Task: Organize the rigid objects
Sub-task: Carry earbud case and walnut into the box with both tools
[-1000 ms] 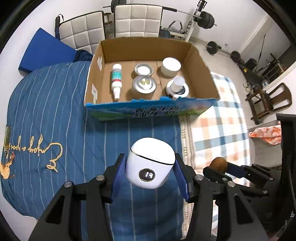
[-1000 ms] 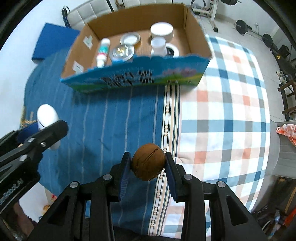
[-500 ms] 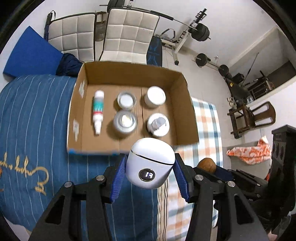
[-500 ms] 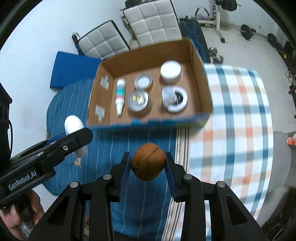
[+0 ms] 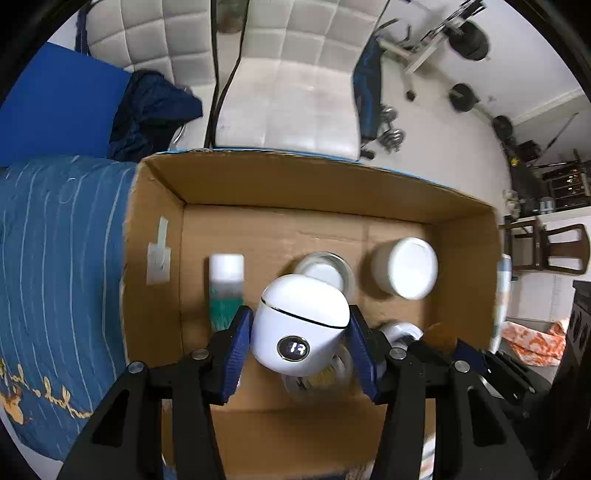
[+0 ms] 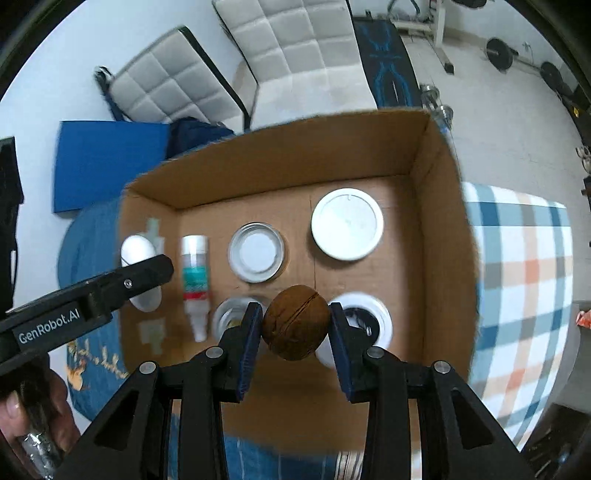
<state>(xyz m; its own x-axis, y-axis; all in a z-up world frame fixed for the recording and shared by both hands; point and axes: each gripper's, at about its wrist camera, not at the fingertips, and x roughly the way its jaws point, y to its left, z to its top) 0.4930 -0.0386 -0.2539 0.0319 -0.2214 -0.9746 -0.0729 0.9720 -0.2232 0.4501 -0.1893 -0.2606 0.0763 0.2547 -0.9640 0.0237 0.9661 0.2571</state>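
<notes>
My left gripper (image 5: 301,341) is shut on a white earbud case (image 5: 301,325) with a round display and holds it above the open cardboard box (image 5: 332,188). My right gripper (image 6: 295,332) is shut on a brown walnut (image 6: 295,321) above the same box (image 6: 439,236). The walnut (image 5: 441,334) also shows at the right in the left wrist view, and the white case (image 6: 138,251) at the left in the right wrist view. In the box lie a small spray bottle (image 6: 195,280), a round tin (image 6: 256,253), a white-lidded jar (image 6: 347,223) and a white ring-shaped thing (image 6: 364,317).
The box stands on a bed with a blue striped cover (image 5: 59,258) and a checked cover (image 6: 517,277). Two white padded chairs (image 6: 295,48) and a blue mat (image 6: 107,158) are beyond it. Gym weights (image 5: 465,33) lie on the floor.
Both grippers have moved forward from over the bed to above the box, each still holding its object. The box now fills both views.
</notes>
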